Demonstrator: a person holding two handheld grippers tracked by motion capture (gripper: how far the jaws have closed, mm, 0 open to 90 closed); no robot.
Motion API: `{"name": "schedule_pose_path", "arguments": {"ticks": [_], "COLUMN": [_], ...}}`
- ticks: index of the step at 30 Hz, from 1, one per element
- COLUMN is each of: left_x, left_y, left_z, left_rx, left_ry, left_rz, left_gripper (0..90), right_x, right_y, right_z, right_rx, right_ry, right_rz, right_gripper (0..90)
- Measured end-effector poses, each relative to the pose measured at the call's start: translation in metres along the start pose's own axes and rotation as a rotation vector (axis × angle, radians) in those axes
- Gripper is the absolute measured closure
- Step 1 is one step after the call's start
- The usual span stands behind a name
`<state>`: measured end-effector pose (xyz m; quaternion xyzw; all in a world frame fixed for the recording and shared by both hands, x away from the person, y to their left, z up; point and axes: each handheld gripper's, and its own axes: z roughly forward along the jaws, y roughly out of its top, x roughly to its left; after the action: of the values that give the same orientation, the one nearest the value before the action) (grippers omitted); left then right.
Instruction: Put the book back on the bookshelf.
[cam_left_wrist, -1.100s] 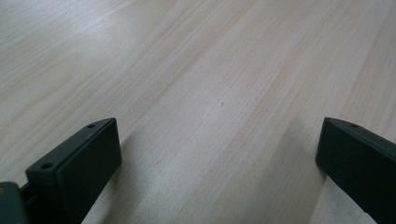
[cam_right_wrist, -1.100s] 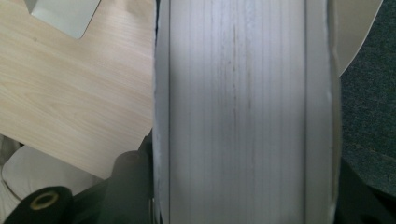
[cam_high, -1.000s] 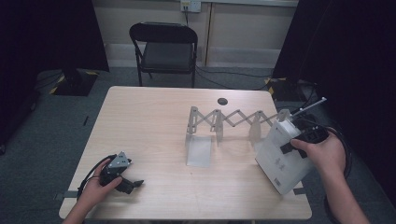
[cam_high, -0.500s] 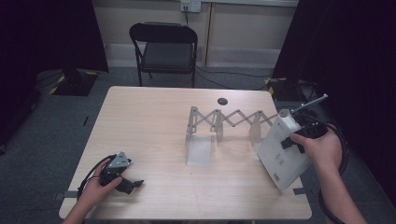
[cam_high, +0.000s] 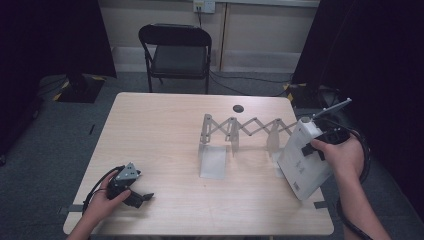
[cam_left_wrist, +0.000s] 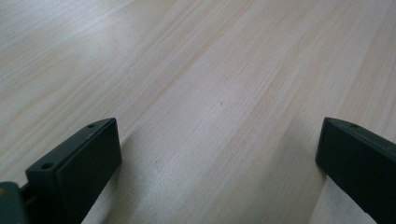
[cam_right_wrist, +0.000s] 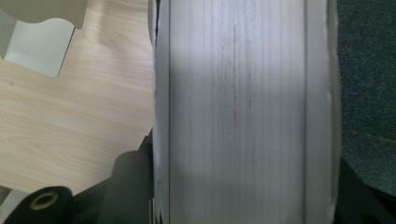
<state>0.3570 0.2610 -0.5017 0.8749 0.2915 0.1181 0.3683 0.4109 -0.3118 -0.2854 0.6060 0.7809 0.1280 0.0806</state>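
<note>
Book clamped in right gripper beside expanding rack.

Black folding chair behind wooden table; grey carpet; dark curtains.

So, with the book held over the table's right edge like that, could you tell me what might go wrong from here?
1. The right gripper clamps the thick white book near its top only, tilted; it could slip or swing.
2. The book hangs partly past the table edge, so a drop might land on the floor.
3. The expanding book rack stands close; a careless swing could knock it.
</note>
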Motion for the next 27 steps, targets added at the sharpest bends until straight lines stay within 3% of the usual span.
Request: {"name": "schedule_pose_path", "arguments": {"ticks": [27], "left_x": [0.000], "left_y": [0.000], "left_z": [0.000], "left_rx": [0.000], "left_ry": [0.000], "left_rz": [0.000], "left_gripper": [0.0], "right_x": [0.004], "right_y": [0.018], "right_z": [0.008], "right_rx": [-0.006], "right_ry": [-0.022], "right_rz": [0.026], "right_gripper": [52.9]}}
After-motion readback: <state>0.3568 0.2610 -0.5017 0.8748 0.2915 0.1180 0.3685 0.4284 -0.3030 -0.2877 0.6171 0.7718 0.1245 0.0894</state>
